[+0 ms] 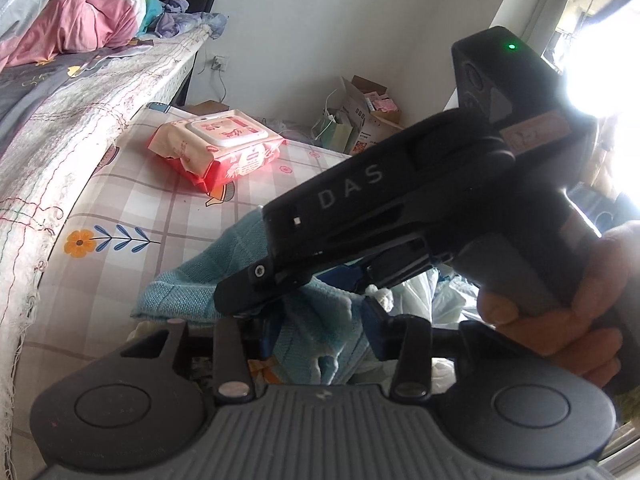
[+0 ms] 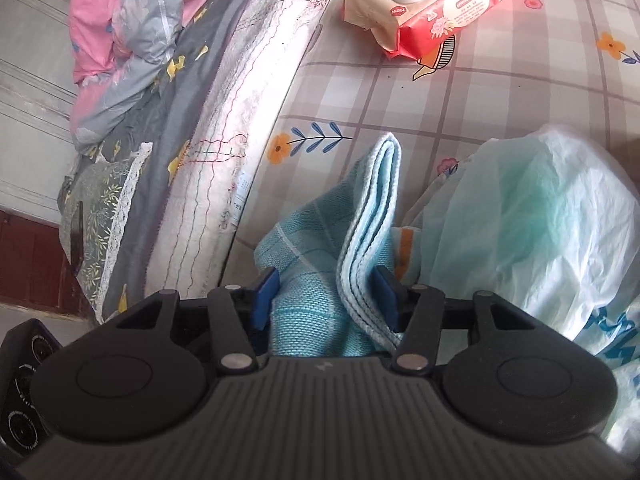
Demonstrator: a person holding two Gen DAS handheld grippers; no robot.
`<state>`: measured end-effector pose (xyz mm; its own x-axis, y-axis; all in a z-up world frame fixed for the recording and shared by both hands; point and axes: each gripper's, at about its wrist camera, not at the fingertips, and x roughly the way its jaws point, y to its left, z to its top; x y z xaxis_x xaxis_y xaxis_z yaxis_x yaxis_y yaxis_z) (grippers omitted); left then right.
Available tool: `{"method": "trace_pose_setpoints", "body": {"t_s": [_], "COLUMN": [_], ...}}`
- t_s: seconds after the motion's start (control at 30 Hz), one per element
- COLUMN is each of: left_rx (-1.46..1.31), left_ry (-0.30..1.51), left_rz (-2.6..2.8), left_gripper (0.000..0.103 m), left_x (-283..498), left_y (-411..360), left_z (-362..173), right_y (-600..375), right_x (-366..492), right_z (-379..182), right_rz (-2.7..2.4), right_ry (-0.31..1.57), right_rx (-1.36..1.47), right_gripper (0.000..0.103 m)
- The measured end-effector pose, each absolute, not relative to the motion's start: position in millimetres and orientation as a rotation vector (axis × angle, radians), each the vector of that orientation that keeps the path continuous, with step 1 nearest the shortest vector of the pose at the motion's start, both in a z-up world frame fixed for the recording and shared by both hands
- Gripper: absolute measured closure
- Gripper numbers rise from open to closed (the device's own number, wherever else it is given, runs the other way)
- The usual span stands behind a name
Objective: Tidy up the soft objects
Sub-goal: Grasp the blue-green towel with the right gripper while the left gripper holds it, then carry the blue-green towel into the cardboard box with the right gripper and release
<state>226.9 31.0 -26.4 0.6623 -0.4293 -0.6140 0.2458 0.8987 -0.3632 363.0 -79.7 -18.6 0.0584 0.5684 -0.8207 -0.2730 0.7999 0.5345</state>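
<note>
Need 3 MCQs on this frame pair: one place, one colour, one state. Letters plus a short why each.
1. Where does the red-and-cream pack of wet wipes lie?
A. on the checked flower-print sheet
B. on the floor
C. between gripper fingers

2. What colour is the folded woven cloth?
A. pink
B. light blue
C. yellow

3. How does the right gripper stand to that cloth?
A. far from it
B. the cloth is between its blue fingers
C. beneath it

Key: 1 A, the pack rests flat on the sheet beyond the cloth. 2 B, both views show it light blue. 3 B, a blue finger stands on each side of the cloth in the right wrist view; the left view shows the left gripper at the same cloth.
</note>
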Motion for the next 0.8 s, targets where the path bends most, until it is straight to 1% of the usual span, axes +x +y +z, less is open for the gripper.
{"method": "trace_pose_setpoints", "body": {"t_s": [0.07, 0.13, 0.2, 0.3, 0.5, 0.8], "left_rx": [-0.268, -0.279, -0.286, -0.292, -0.313, -0.252], "left_ry": [0.754, 0.761, 0.770, 0.777, 0.776, 0.696], "left_rz": [-0.393, -0.398, -0.396, -0.362, -0.343, -0.353], "left_gripper": [0.056, 0.056, 0.055, 0.049, 0.049, 0.049], "left_x": [226, 226, 226, 227, 229, 201], "left_y": [32, 34, 37, 41, 44, 23], "left_z": [-27, -28, -30, -32, -25, 25], "right_y": [-82, -85, -90, -99, -108, -127], "right_x": [364, 364, 365, 367, 365, 339], "right_z": [-19, -21, -23, -27, -28, 14], "right_rz": [0.646, 0.640, 0.630, 0.612, 0.607, 0.694], "right_ry": [1.371, 1.368, 1.369, 1.368, 1.358, 1.260], "right_rx": [0.263, 0.273, 0.297, 0.350, 0.462, 0.531], "right_gripper": [0.060, 0.067, 0.073, 0.078, 0.079, 0.080]}}
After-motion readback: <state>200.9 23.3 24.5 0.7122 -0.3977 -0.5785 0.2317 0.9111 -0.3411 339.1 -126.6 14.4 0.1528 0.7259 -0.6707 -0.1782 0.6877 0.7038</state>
